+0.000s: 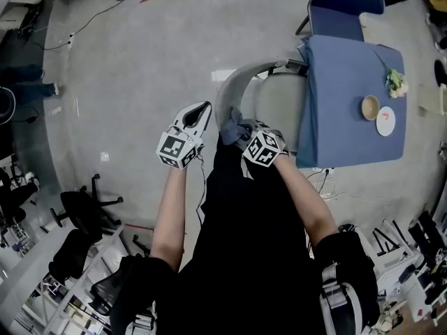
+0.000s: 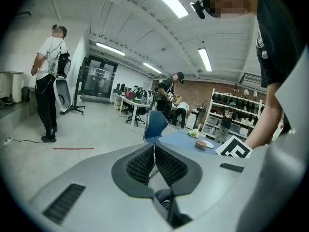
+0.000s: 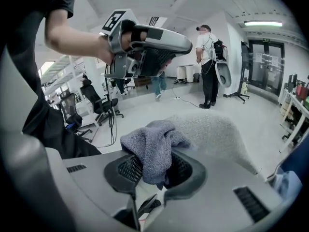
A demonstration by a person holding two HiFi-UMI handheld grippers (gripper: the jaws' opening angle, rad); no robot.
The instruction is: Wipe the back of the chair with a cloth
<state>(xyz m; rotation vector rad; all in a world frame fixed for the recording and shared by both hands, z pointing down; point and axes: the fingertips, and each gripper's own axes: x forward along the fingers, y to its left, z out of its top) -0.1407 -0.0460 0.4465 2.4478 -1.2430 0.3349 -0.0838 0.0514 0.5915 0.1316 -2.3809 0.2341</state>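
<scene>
The grey chair's curved back (image 1: 236,82) stands just in front of me, pushed up to the table. In the right gripper view its fuzzy grey top edge (image 3: 212,132) lies right behind the jaws. A blue-grey cloth (image 3: 150,146) is bunched between the jaws of my right gripper (image 3: 153,166), which is shut on it. From the head view the cloth (image 1: 233,127) rests against the near side of the chair back, with the right gripper (image 1: 241,135) behind it. My left gripper (image 1: 203,109) hangs just left of the chair back, shut with nothing in it (image 2: 154,149).
A table under a blue cloth (image 1: 349,145) stands beyond the chair with a bowl (image 1: 370,107), a plate (image 1: 385,121) and flowers (image 1: 396,82). A blue chair (image 1: 342,9) stands at its far end. Black office chairs (image 1: 84,211) crowd the lower left. People stand further off (image 2: 48,81).
</scene>
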